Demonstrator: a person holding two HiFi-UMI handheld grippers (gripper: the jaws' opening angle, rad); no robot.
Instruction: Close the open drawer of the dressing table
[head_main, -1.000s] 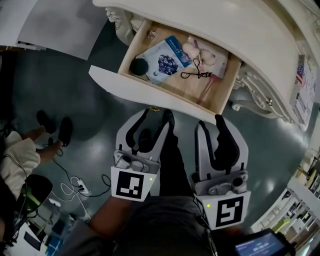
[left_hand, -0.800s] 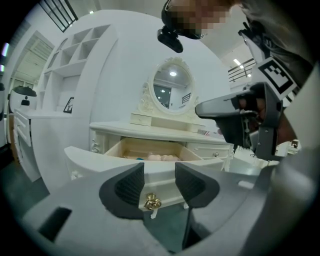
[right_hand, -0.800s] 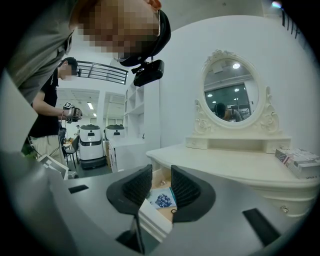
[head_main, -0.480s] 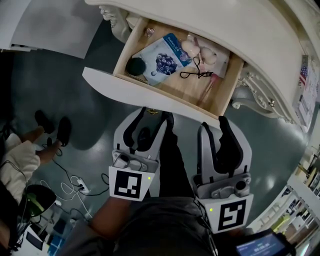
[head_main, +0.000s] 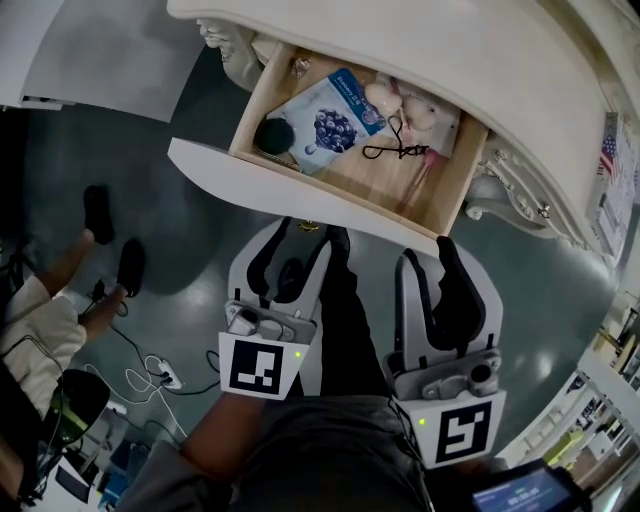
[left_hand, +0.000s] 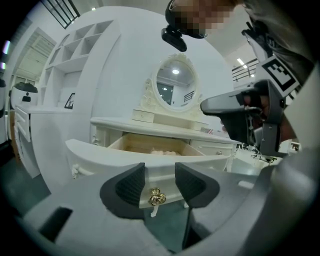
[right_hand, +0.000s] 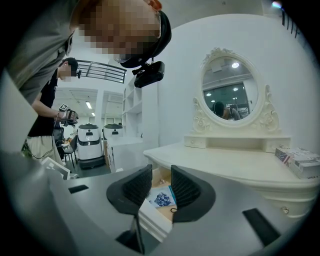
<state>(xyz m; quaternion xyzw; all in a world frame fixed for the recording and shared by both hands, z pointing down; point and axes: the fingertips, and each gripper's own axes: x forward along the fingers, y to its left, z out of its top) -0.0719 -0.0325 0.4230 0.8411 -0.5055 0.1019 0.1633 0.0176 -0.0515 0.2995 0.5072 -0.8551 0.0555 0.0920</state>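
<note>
Left gripper (head_main: 300, 236): lower centre of the head view; jaws apart, nothing clamped; in the left gripper view (left_hand: 160, 183) the dark pads stand either side of the gold handle (left_hand: 156, 197) with a gap on both sides
Right gripper (head_main: 436, 252): lower right of centre in the head view, beside the left one; jaws apart by a narrow gap and empty; in the right gripper view (right_hand: 161, 185) the gap looks down into the drawer
Drawer (head_main: 290, 190): pulled well out, upper centre of the head view; its white front panel runs slantwise just above both grippers' tips, with the left tips at its lower edge; whether they touch it cannot be told
Drawer in left gripper view (left_hand: 150, 161): the front fills the middle band right behind the jaws, with the wooden inside showing above it
Drawer contents: a blue packet (head_main: 330, 122) printed with blueberries, a dark round thing (head_main: 273, 134) at its left, a pale soft bundle (head_main: 405, 102) toward the back, a black looped tool (head_main: 392, 149) in the middle, a pink stick (head_main: 416, 184) near the right wall
Dressing table (head_main: 450, 50): cream top curving across the upper right of the head view, over the drawer's back end
Mirror (right_hand: 230, 89): oval, carved frame, upper right of the right gripper view
Box (head_main: 606, 168): flag print, on the tabletop at the right edge
Floor (head_main: 190, 250): dark grey-green, with cables (head_main: 150, 372) at lower left
</note>
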